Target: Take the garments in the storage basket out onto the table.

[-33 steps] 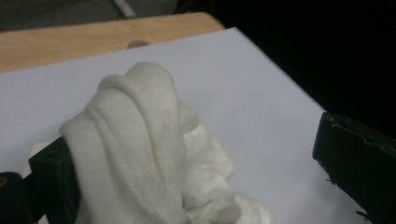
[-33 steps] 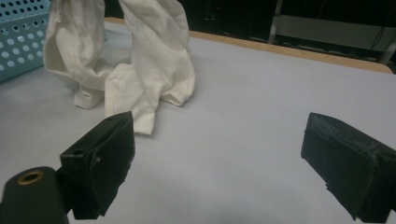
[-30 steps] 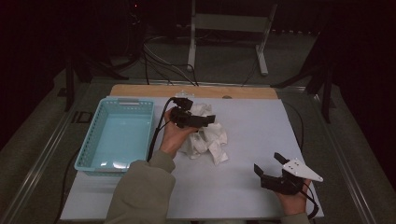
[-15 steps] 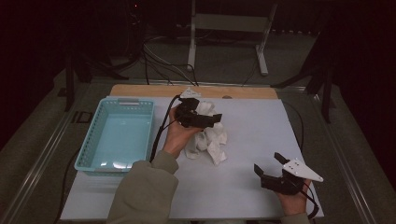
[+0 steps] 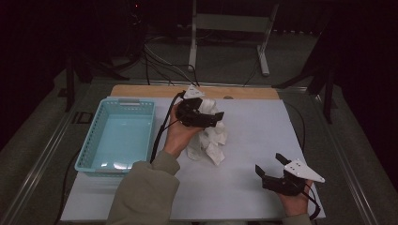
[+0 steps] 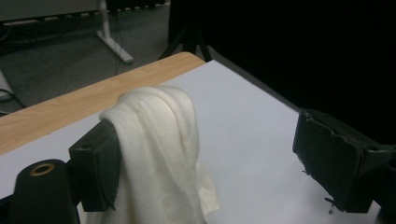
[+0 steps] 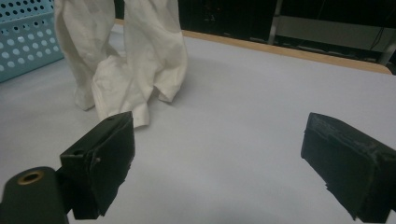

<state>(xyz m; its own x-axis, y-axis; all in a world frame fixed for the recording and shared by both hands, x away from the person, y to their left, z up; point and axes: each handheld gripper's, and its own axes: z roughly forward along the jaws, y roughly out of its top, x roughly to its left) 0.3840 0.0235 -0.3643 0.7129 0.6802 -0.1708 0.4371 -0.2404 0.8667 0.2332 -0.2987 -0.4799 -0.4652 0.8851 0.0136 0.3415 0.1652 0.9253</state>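
- The left tool (image 5: 209, 117) is raised above the middle of the worktop (image 5: 263, 136), held in the person's left hand (image 5: 177, 133).
- A white cloth (image 5: 209, 140) hangs from it: in the left gripper view the cloth (image 6: 159, 154) is draped over the top of one jaw and falls down its inner face.
- The other jaw stands well apart from the cloth, with bare worktop (image 6: 252, 140) showing between them; the jaws have just been closing a little, yet the gap is wide and the pads do not press on the cloth.
- The cloth's lower end lies crumpled on the worktop, just right of a light blue basket (image 5: 94, 154).
- In the right gripper view the cloth (image 7: 135, 60) hangs in two folds down to the worktop (image 7: 243, 102), with the basket (image 7: 28, 42) at the far left.
- The right tool (image 5: 274, 169) sits low over the near right corner of the worktop, in the right hand (image 5: 295, 204), well apart from the cloth.
- Its jaws are spread wide with nothing between them.
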